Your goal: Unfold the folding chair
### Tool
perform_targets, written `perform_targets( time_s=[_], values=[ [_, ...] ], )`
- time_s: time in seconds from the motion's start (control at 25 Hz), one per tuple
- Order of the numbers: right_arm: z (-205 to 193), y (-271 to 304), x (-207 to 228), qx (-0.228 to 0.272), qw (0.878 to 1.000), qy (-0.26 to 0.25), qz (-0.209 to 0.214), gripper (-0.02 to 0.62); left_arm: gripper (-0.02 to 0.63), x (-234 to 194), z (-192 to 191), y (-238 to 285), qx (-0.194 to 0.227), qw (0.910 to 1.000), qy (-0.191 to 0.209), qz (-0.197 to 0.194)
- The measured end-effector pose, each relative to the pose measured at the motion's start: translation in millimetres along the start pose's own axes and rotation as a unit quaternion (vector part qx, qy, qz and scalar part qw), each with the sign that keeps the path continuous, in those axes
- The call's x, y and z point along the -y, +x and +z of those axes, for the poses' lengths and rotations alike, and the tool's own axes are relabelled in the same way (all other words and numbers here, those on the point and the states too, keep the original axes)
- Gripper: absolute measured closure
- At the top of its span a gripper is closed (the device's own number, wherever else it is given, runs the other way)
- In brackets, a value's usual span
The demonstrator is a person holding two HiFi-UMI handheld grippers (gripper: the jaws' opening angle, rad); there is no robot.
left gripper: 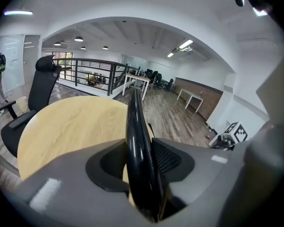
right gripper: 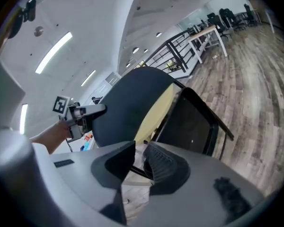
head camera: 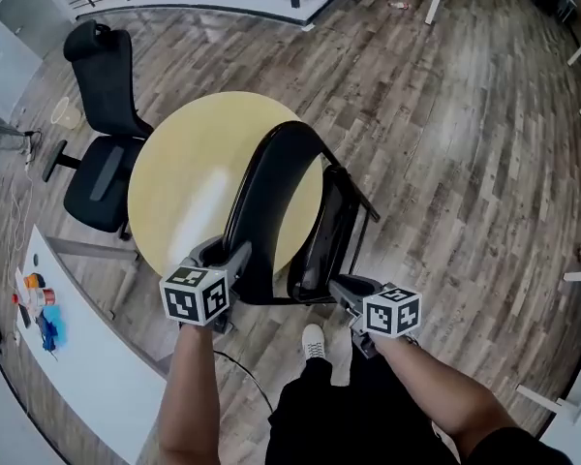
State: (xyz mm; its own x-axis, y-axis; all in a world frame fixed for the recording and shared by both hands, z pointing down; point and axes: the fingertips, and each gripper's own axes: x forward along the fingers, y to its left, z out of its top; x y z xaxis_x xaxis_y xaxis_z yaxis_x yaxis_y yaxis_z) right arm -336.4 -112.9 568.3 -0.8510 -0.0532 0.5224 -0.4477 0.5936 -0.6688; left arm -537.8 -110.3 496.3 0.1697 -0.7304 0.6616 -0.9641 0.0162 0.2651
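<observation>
While a wood floor fills most of the head view, a round yellow desk stands in the middle of it, with a black office chair just beside it at the left and a long white desk carrying a few small items along the lower left edge. Between the person and the round desk stands the black folding chair, not yet opened out: its curved back rises in front of the desk top, and its seat is tipped up steeply close beside the back. At the back's near rim, the left gripper has its jaws spread wide, with the glossy rim running between them and a gap showing on the left side. Lower at the right, the right gripper sits by the seat's near edge, jaws only narrowly apart and closed on nothing. A light shoe shows between the two forearms.
</observation>
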Motion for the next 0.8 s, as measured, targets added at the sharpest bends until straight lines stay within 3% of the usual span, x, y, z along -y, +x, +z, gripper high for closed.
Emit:
perform_targets(
  time_s=[0.36, 0.56, 0.8],
  values=[
    [-21.5, 57.7, 52.4, -0.011, 0.995, 0.101, 0.020, 0.479, 0.456, 4.1, 0.8, 1.6, -0.004, 0.9998, -0.017, 0.011],
    [-27.2, 82.4, 71.7, -0.006, 0.987, 0.157, 0.010, 0.469, 0.459, 8.1, -1.4, 0.7, -0.007, 0.9995, -0.026, 0.017],
    [-16.0, 109.7, 70.6, 0.002, 0.983, 0.183, 0.027, 0.456, 0.457, 21.6, 1.6, 1.1, -0.009, 0.9999, -0.003, 0.005]
  ],
)
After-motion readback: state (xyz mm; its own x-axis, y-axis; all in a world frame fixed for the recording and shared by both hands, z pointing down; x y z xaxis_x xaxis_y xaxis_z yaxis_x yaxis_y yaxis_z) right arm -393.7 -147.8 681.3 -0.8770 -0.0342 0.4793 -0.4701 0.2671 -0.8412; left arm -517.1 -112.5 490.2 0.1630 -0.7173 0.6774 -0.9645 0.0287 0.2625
